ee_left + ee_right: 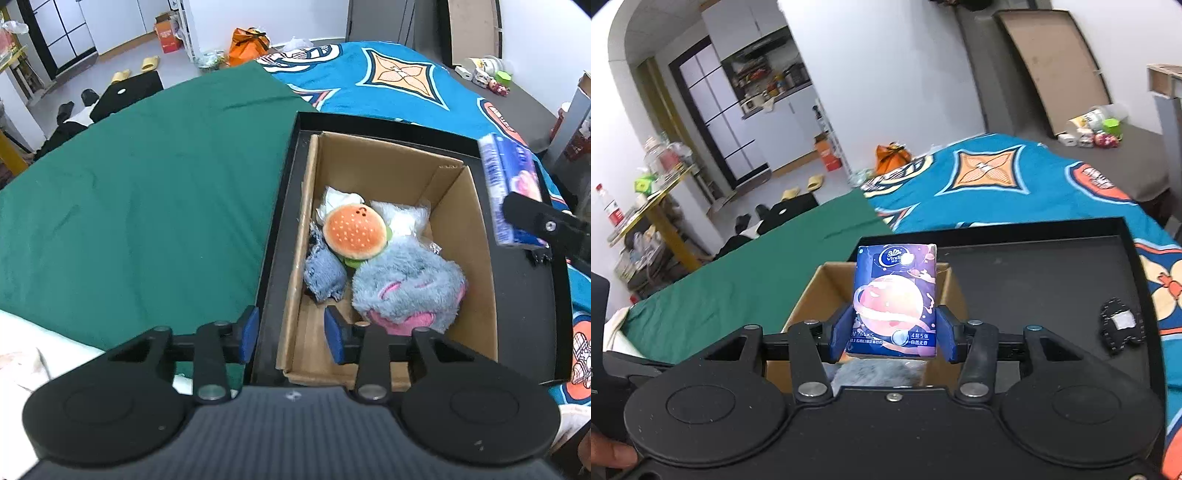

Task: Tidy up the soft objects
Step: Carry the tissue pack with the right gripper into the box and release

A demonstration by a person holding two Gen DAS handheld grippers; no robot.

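So the open brown cardboard box (391,184) is the hub here. Inside it there's a round orange plush burger (355,230) lying on top of the pile, a fluffy grey-and-pink plush toy (408,288) just beside it toward the near end, a small grey knitted cloth bundle (323,271) against the box's left wall, and some white crinkly plastic bags (400,218) behind the burger. The box sits in a shallow black tray (1052,266) on the bed, next to a dark green cloth (147,192) and over a blue patterned bedspread (388,81). A small black felt toy (1121,325) lies on the tray, well right of the box.

The right claw (894,334) is pinching a blue-purple pack of pocket tissues (895,295), held upright above the box. The left claw (290,334) is spread with nothing in it, straddling the box's left wall.
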